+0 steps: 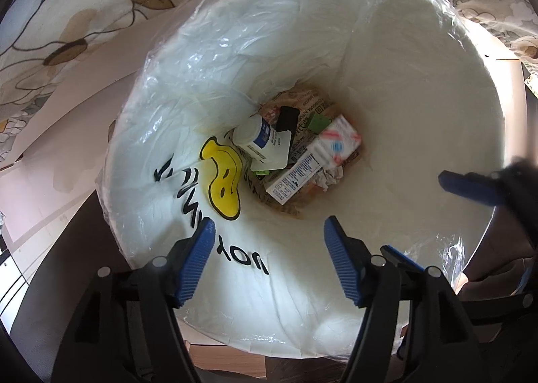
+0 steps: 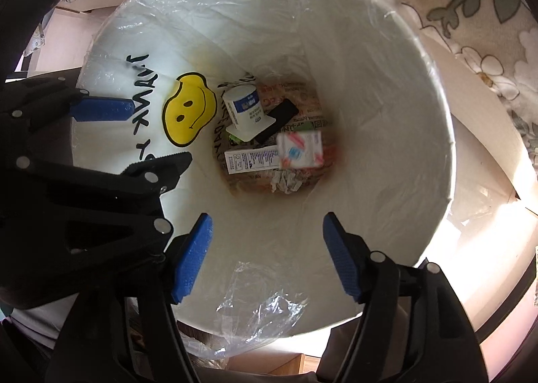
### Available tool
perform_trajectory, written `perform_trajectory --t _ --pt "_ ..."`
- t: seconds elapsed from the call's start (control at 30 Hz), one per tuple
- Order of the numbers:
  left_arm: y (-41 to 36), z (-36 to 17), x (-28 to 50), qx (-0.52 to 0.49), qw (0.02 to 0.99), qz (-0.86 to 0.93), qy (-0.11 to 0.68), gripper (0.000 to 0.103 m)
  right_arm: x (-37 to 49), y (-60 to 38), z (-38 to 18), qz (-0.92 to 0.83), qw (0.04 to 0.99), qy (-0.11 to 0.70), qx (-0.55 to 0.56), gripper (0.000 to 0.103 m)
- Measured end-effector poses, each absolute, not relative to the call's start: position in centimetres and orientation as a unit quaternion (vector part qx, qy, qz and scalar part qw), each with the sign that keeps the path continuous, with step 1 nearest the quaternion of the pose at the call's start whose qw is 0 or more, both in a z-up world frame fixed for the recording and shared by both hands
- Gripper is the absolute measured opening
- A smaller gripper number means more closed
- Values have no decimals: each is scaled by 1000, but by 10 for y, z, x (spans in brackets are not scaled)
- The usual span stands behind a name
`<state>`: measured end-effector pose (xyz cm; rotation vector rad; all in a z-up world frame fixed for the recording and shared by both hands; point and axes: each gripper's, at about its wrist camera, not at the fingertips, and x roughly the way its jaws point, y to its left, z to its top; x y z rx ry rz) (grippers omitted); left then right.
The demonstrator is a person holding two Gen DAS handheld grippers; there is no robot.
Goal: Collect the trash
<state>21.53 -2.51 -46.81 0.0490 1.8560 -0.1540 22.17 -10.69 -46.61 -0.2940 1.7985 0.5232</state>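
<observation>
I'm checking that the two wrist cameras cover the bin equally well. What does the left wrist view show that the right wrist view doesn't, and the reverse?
Only the left wrist view shows a small green piece beside the black flat object.

Only the right wrist view shows loose clear plastic film bunched at the near rim.

Both show the white plastic-lined bin with its yellow smiley face, the white bottle with a blue label, the long white carton, the red-and-white patterned pack, crumpled paper, and the left gripper and right gripper open and empty.

Daylight glares on the plastic liner (image 1: 215,57), edges bend and darken, and the small box (image 2: 301,149) blurs
</observation>
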Motion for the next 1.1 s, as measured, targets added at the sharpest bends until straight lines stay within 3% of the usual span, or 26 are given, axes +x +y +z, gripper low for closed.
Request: perform_trajectory --t 0.57,1.1 --pt "-16 -429 204 13 612 -62 788 73 215 -115 -439 212 611 754 -120 68" --pt "-8 -333 184 22 682 -73 728 73 192 -116 -330 207 679 689 -148 68"
